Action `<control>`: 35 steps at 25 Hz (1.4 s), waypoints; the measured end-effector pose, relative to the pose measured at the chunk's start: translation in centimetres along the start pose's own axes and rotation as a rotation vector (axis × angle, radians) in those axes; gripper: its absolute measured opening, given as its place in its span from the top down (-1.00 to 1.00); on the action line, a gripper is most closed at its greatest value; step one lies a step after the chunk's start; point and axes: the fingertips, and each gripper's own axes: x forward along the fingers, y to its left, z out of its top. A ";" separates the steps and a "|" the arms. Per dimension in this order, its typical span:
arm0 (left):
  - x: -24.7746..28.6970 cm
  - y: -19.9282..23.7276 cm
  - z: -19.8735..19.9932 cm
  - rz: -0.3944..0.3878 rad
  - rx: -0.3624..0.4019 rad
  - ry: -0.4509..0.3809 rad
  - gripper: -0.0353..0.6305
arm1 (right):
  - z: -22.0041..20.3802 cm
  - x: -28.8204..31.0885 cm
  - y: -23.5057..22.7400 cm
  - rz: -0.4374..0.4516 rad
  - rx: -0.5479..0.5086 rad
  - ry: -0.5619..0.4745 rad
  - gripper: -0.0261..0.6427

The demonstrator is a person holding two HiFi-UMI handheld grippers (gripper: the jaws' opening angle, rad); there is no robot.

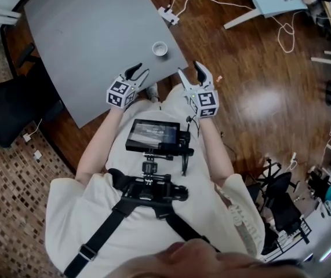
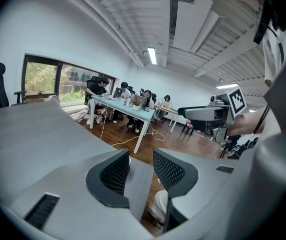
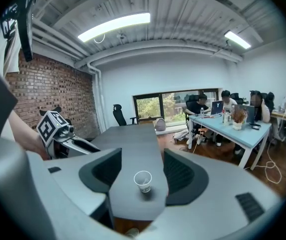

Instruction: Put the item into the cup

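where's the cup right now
In the head view the cup stands on the grey table near its corner closest to the person, just ahead of and between the left tool and right tool, touching neither.

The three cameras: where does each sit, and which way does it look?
Head view: on the person's head, looking steeply down at table, cup, forearms, left claw, right claw.
Left gripper view: rides the left claw, looking along its open jaws into the office; right claw shows.
Right gripper view: rides the right claw, looking past its open jaws at the cup; left claw shows.
Shared: head and right gripper views both show the cup.
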 end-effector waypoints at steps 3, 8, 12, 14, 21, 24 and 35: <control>-0.2 -0.8 0.2 0.014 -0.001 -0.011 0.44 | -1.1 -1.1 -0.3 0.009 0.001 -0.003 0.09; -1.1 -3.2 0.1 0.041 -0.008 -0.031 0.44 | -1.4 -4.4 0.1 0.025 0.005 -0.023 0.09; -1.9 -6.7 0.2 0.060 0.002 -0.041 0.44 | -1.9 -8.3 0.7 0.043 0.006 -0.033 0.09; -2.3 -9.4 -0.2 0.063 -0.004 -0.048 0.44 | -2.3 -10.9 1.0 0.055 -0.004 -0.035 0.09; -4.6 -17.9 -3.6 0.112 -0.037 -0.080 0.44 | -5.3 -19.7 1.5 0.100 0.000 -0.041 0.09; -7.8 -20.9 -5.5 0.162 -0.058 -0.112 0.44 | -6.1 -22.7 3.3 0.138 -0.013 -0.065 0.09; -13.8 -24.1 -10.6 0.237 -0.125 -0.148 0.44 | -8.4 -25.9 8.1 0.201 0.009 -0.058 0.09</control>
